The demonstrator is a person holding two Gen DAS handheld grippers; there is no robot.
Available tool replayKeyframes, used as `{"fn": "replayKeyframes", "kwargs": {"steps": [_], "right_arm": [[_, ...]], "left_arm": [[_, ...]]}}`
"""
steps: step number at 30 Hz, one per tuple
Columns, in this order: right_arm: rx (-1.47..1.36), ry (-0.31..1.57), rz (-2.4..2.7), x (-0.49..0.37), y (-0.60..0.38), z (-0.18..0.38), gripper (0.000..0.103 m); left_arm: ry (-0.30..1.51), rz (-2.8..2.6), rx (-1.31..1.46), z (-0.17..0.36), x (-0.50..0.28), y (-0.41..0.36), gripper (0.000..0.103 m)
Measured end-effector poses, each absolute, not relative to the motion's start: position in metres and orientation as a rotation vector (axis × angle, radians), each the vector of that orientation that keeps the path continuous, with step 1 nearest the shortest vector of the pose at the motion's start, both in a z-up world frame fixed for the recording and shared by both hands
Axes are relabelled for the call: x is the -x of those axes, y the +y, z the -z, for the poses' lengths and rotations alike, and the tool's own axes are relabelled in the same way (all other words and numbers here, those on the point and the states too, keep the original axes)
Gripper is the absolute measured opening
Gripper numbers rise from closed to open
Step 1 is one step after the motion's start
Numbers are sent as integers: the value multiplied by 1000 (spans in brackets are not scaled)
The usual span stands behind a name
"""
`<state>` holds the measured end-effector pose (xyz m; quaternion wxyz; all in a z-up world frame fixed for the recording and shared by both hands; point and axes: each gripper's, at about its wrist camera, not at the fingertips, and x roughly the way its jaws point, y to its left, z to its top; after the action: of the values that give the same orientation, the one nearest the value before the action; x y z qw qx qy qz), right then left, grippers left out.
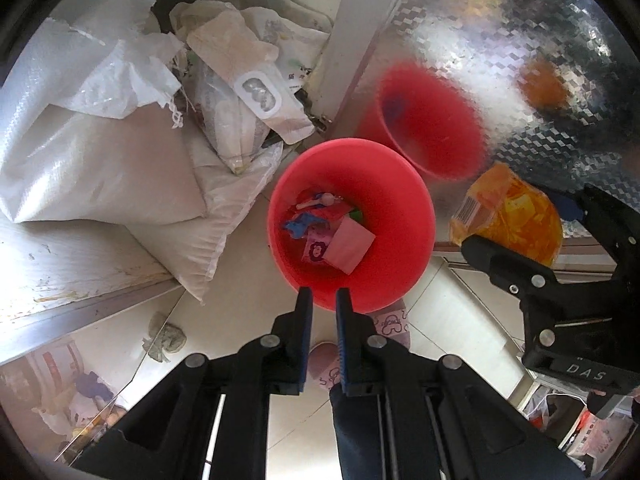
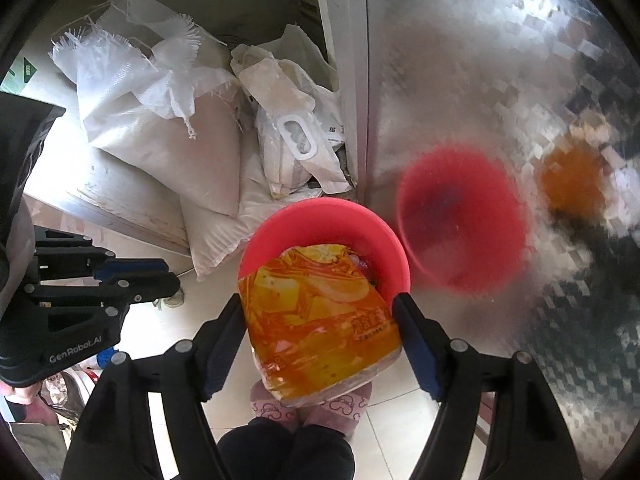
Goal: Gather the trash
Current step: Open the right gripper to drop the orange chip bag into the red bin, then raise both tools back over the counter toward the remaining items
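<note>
A red bucket (image 1: 400, 200) stands on the tiled floor and holds several scraps, among them a pink paper (image 1: 348, 246) and a blue piece (image 1: 300, 222). My left gripper (image 1: 324, 300) points down at the bucket's near rim, shut with nothing between its fingers. My right gripper (image 2: 320, 308) is shut on an orange snack bag (image 2: 316, 320), whose far end hangs over the bucket's (image 2: 320, 208) mouth. From the left wrist view the snack bag (image 1: 508, 220) and the right gripper (image 1: 528, 220) sit to the right of the bucket. The left gripper (image 2: 172, 276) shows at the left of the right wrist view.
White woven sacks (image 1: 100, 140) and a crumpled paper bag (image 1: 248, 92) lie piled left of the bucket. A patterned shiny metal panel (image 1: 520, 40) behind it mirrors the bucket. A pale board (image 1: 60, 272) runs along the left. A person's pink slippers (image 2: 344, 404) stand below the grippers.
</note>
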<state>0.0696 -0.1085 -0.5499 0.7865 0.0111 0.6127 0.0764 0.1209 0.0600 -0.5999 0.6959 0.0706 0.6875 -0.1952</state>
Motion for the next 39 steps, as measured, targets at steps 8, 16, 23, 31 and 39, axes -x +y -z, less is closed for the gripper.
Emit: {"fn": "replayKeyframes", "kwargs": {"steps": [8,16,23,31,39], "right_arm": [[3,1308,-181,-66,-105,534,86],[19,1281,-185,-52,-99,488,89],[31,1259,-180,-34,-86,425,90],[43,1214,-153,-8,-70,328,91],[50,1133,-123,-5,-63,243,95]], "left_arm": [[1533,426,-158,577,-111,66,14],[1508,395,-201,526,-93,73,20],[1471,392,-235,452,-74,87,22],[1379,384,-199,351,-50,105,26],[1282,382,-123,264,-49,115,32]]}}
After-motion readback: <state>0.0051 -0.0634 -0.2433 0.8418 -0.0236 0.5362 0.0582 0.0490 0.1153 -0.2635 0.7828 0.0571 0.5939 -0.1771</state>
